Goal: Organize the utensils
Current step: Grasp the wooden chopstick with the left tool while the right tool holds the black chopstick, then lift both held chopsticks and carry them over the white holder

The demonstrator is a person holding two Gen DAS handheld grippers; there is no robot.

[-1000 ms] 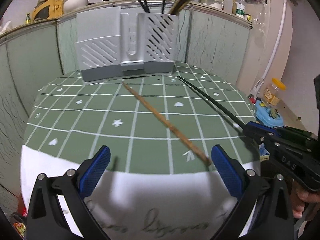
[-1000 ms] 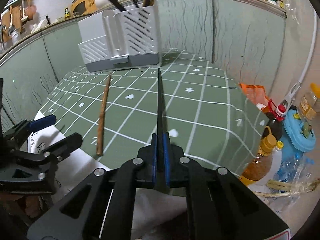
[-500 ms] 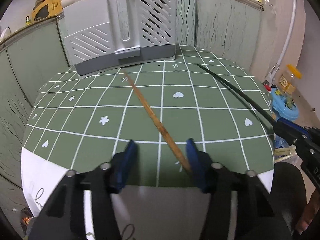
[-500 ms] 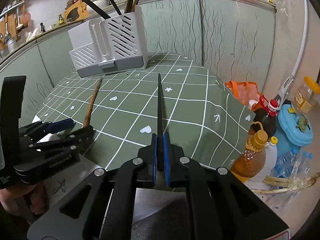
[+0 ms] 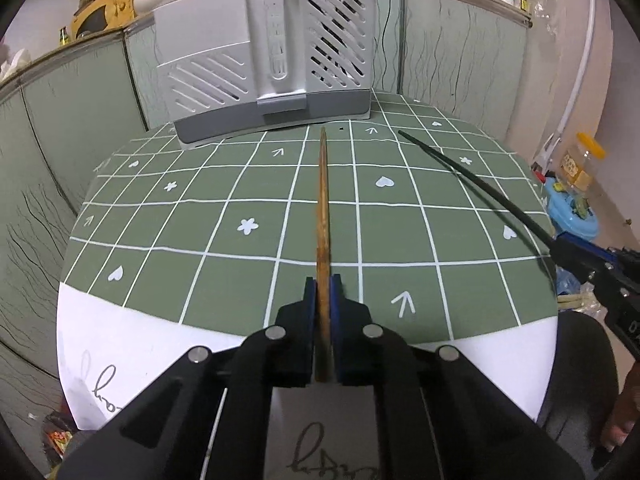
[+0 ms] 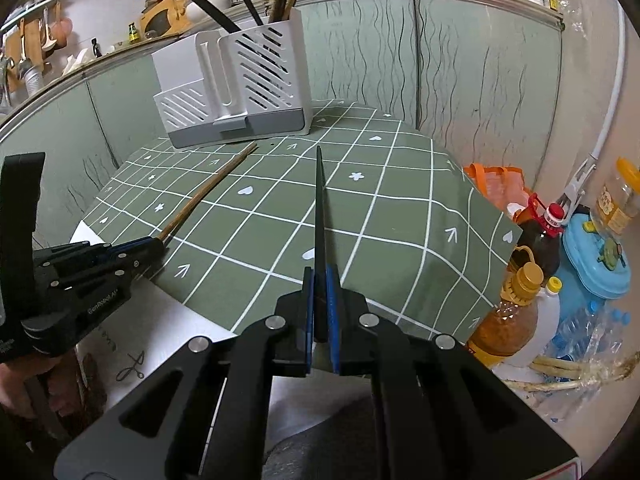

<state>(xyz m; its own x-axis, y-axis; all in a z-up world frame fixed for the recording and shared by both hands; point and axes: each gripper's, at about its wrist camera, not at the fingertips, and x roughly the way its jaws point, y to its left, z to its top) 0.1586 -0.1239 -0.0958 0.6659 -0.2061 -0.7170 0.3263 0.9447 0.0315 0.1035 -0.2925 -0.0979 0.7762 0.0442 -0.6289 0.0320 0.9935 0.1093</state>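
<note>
While clamped at its near end between the blue pads of the left gripper (image 5: 324,292), jaws just closed onto it, wooden chopstick (image 5: 322,204) running straight ahead along the gripper's line, long axis aimed at the white utensil holder (image 5: 272,72), far tip stopping just short of the holder's grey base. Low over the green checked tablecloth (image 5: 224,232); whether touching it, cannot tell. Pinched likewise in the closed right gripper (image 6: 320,280): black chopstick (image 6: 319,200), long axis straight ahead, tip well short of the holder. Well apart at the grippers, nearer at the tips. More dark and wooden utensils standing upright in the holder's right slotted compartment.
</note>
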